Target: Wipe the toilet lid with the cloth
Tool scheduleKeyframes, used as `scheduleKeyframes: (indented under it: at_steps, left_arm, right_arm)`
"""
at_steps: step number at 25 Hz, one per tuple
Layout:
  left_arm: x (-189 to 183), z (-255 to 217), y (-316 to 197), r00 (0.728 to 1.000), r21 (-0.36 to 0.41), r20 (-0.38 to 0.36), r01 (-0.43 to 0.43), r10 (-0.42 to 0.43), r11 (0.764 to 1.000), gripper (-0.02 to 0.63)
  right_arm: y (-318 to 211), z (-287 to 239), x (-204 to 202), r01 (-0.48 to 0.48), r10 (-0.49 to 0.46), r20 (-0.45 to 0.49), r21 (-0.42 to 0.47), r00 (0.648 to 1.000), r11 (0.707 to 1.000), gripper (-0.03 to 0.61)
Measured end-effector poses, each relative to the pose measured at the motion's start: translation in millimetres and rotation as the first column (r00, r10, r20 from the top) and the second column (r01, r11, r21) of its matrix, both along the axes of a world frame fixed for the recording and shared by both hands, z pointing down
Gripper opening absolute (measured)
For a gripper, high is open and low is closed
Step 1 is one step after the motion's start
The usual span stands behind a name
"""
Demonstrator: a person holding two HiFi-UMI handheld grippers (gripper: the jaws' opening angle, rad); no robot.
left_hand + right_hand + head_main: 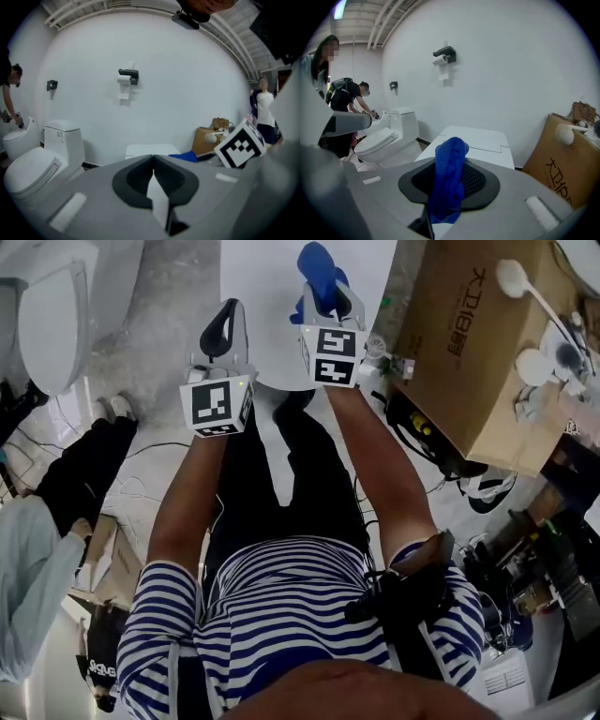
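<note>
Right gripper view showed the right gripper (453,165) clamped on the blue cloth (447,187), the toilet lid (480,138) just ahead beyond its jaws, and the left gripper (153,176) closed and empty; the bunched cloth risked pulling free under wiping drag.

A plain white wall (511,70) fills my view ahead, with a paper-roll holder (444,54) high at centre. In the upper left, ceiling pipes (389,18) run beside a light strip (340,8). A cardboard box (562,159) stands at lower right. Grey marbled floor (159,324) lies below me.
</note>
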State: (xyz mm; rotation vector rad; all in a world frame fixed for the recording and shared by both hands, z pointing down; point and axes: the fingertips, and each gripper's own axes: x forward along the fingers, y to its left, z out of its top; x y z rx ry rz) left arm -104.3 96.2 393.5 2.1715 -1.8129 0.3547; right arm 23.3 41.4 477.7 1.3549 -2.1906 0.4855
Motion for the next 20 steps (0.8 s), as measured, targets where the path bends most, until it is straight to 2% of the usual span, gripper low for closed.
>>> scheduleKeyframes:
  at_steps: [13,20]
  left_arm:
    - [-102.4,-7.8,50.8,0.986,0.001,0.014,0.163,-0.163,0.987,0.002]
    - [-136.6,21.1,66.9,0.976,-0.029,-0.001,0.219,-0.219,0.975,0.002]
  right_arm:
    - [37.9,-17.5,-142.7,0.205,-0.205,0.04,0.014,0.978,0.979,0.121]
    - [63.8,35.7,-184.4,0.275,-0.275,0.014,-0.051,0.961,0.96,0.121]
